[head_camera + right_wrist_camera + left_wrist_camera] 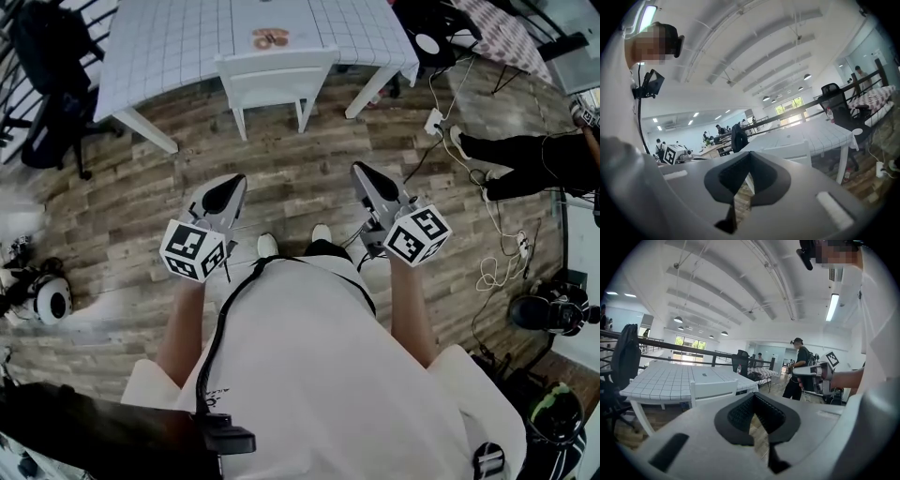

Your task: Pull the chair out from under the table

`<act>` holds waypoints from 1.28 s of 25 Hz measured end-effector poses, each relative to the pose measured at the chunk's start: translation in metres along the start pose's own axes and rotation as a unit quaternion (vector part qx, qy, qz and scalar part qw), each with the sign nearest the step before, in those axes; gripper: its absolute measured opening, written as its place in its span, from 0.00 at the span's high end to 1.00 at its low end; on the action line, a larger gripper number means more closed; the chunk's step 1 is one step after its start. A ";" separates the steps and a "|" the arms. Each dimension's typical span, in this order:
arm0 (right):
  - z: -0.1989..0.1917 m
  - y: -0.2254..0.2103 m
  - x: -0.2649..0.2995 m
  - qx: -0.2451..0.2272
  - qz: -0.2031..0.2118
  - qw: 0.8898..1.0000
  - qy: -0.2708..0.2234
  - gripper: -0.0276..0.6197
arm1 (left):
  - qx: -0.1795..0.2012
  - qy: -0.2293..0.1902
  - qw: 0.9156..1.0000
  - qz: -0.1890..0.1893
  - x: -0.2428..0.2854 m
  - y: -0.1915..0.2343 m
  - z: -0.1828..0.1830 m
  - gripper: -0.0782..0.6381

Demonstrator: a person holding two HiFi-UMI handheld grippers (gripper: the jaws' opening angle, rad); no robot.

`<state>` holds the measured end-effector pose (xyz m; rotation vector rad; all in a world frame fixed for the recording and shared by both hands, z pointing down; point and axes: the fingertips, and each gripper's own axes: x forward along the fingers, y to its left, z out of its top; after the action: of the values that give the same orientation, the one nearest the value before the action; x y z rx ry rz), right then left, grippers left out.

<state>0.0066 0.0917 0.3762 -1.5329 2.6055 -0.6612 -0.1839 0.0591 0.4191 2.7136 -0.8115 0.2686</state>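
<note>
- Wood-plank floor (309, 169) is carrying a white table (169, 47) with a grid-pattern top.
- White chair (277, 80) is sitting pushed in at the table's near edge, backrest facing the person; seat is hiding under the tabletop, only the back and rear legs are showing.
- Small brown item (270, 38) on the tabletop is reading too blurry to identify.
- Left gripper (228, 189) and right gripper (367, 176) are pointing at the chair, roughly level, side by side, well apart from it.
- Both jaw pairs are pressing together with nothing between them.
</note>
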 end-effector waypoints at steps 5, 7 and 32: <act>-0.012 0.018 0.004 -0.008 -0.006 1.000 0.003 0.95 | -0.002 0.003 1.000 -0.007 -0.014 0.006 -0.007 0.88; -0.015 0.022 0.006 -0.008 -0.001 1.000 0.007 0.95 | -0.001 0.003 1.000 -0.008 -0.014 0.008 -0.008 0.88; 0.056 -0.135 0.094 -0.016 0.102 0.994 0.037 0.95 | -0.008 0.030 0.997 0.077 0.131 0.049 0.029 0.88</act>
<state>0.0840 -0.0627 0.3932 -1.2482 2.7903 -0.6728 -0.1003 -0.0559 0.4366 2.6185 -1.0017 0.3720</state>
